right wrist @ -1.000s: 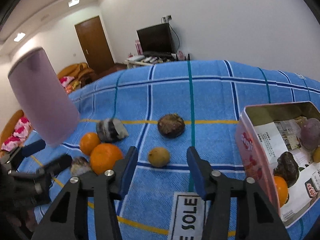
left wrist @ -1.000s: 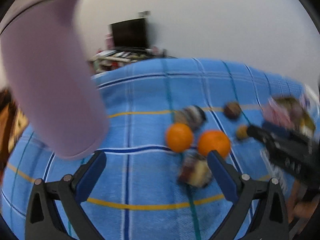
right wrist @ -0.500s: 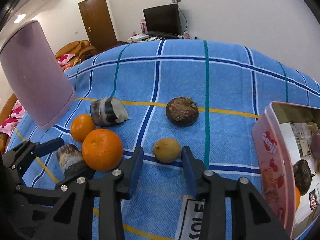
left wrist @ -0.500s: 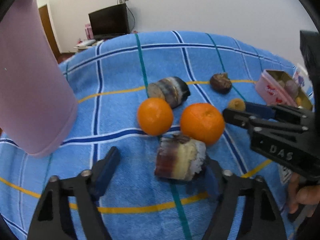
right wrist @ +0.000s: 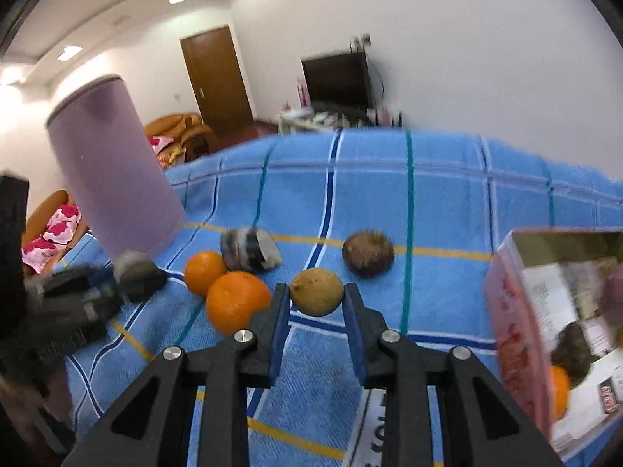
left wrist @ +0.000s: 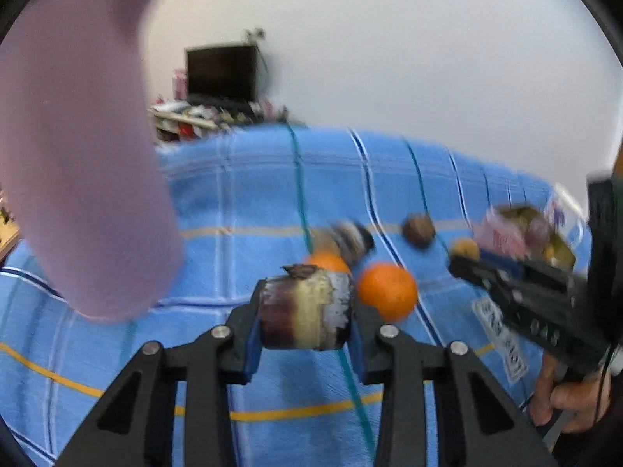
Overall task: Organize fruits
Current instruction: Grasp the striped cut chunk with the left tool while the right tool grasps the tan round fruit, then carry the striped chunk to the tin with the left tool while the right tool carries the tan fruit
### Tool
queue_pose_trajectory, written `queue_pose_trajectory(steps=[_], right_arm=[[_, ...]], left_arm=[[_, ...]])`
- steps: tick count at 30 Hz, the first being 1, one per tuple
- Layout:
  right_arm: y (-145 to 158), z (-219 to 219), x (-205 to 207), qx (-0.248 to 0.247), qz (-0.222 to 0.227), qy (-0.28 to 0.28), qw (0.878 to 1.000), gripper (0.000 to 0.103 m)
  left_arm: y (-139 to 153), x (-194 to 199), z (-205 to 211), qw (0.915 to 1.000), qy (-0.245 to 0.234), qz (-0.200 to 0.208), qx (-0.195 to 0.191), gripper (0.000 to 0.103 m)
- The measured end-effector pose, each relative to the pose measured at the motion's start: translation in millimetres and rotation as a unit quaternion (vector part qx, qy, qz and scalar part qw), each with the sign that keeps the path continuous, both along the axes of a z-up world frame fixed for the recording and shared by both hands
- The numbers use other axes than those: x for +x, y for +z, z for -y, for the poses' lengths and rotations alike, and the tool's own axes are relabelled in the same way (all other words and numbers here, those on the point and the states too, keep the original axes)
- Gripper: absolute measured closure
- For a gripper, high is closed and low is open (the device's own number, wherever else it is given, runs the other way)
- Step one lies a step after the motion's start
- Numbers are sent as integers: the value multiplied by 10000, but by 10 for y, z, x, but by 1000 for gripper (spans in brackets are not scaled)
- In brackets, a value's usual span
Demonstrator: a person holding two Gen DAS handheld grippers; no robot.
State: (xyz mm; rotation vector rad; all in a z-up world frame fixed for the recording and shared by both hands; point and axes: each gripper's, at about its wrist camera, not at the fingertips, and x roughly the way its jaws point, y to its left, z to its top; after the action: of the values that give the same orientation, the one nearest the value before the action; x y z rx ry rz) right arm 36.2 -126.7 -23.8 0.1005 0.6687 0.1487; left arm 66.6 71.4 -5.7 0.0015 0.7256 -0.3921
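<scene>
My left gripper [left wrist: 305,325] has its jaws closing tight on a striped purple-and-cream fruit chunk [left wrist: 305,313], and the pads press on both its sides. Just beyond it lie two oranges [left wrist: 387,290], a second striped chunk [left wrist: 350,237] and a brown round fruit [left wrist: 418,229]. My right gripper [right wrist: 317,301] is closing on a small yellow-brown fruit [right wrist: 317,291], gripped between its blue pads. The oranges [right wrist: 237,301] lie to its left and the brown fruit [right wrist: 368,251] sits behind. A pink tin [right wrist: 545,311] at the right holds several fruits.
A tall lilac cylinder [right wrist: 113,179] stands at the left on the blue checked cloth [right wrist: 447,202]. A white label [right wrist: 373,443] lies on the cloth near the tin. A hand [left wrist: 564,393] holds the right gripper. A television and a door are beyond.
Both grippers went from wide apart to shut, the left on the striped chunk and the right on the yellow-brown fruit. Both views shifted and blurred.
</scene>
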Motion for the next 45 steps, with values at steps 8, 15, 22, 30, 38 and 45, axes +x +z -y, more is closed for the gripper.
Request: queue_pose_trajectory(steps=[8,15,22,30,38,45], right_arm=[[204,23,-216,-200,764,-268,9965,74],[216,106,-290,-526,845,-458,9940,74],[222,264,-390,-494,781,-591,9940,74],[225,316,-484,-479,815,-437,9946,74],[207,529,-627,-213,766,-350,9962,74],[208,757,-727,-232,728,-579,9954,74]], left_arm=[[79,-38,-209,9950,855,502,-144,66],[10,-100,15,9931,884,769,64,66],[-58,-122,120,9945,794,655,175,66],[-35,-202,136,9936,858,735,36,66],[-23,-340,386,9948,691,733,155,66],[-8,-499,670,9955,513,756,262,66]])
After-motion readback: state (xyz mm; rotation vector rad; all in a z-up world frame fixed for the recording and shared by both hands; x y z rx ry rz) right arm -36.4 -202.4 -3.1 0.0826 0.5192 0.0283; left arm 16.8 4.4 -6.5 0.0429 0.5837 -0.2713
